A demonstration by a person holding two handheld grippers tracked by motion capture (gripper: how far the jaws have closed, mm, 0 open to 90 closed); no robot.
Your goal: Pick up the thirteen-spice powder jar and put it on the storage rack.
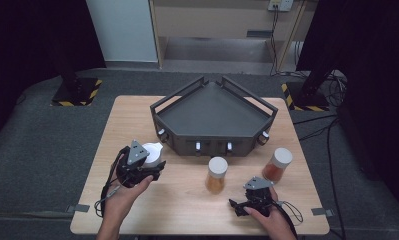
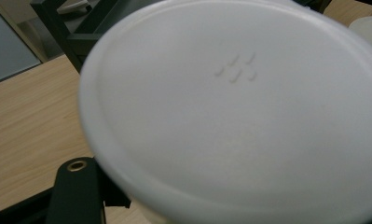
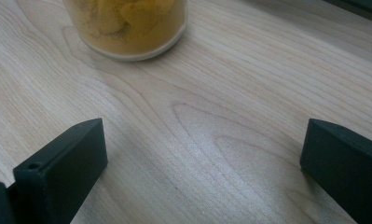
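Observation:
My left gripper (image 1: pixel 149 167) is shut on a jar with a white lid (image 1: pixel 152 152), held a little above the table's left side. In the left gripper view the round white lid (image 2: pixel 239 116) looms close and hides most of the jaws; one black finger (image 2: pixel 76 191) shows at the lower left. My right gripper (image 1: pixel 237 206) rests near the front edge, open, its jaws wide apart over bare wood (image 3: pixel 202 154). Just beyond it stands a jar of orange-yellow contents (image 3: pixel 127 28), which is the middle jar (image 1: pixel 217 175) in the high view.
A second orange-filled jar with a white lid (image 1: pixel 277 165) stands at the right. A dark angular tray with raised rails (image 1: pixel 159 117) takes up the back middle of the wooden table (image 1: pixel 182 210). Black cables trail from both grippers.

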